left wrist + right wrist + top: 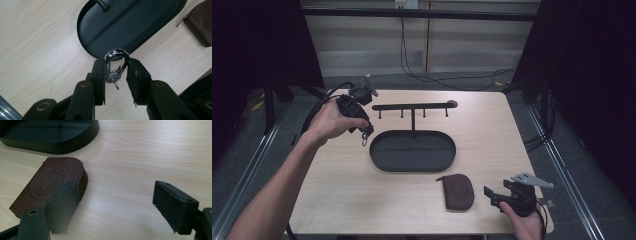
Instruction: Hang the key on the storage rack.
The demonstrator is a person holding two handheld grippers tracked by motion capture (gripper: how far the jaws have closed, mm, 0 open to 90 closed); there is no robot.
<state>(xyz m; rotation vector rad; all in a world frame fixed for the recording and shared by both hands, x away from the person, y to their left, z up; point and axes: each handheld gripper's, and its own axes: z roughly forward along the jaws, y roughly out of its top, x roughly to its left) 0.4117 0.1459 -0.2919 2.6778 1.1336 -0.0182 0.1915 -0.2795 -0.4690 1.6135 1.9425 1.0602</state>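
Between the left gripper's (116, 75) fingers (99, 75) a silver clasp (114, 65) is clenched, hanging just off the left end of the black oval tray (413, 151), probably on its way to one of the hooks on the T-shaped rack (413, 106) that stands in the tray. The right gripper (115, 205) rests low at the near right of the desk (492, 130) with fingers (63, 202) released wide and nothing in them, the brown zip pouch (50, 182) lying just beside its left finger, likely the next pick. The tray looks empty apart from the rack post.
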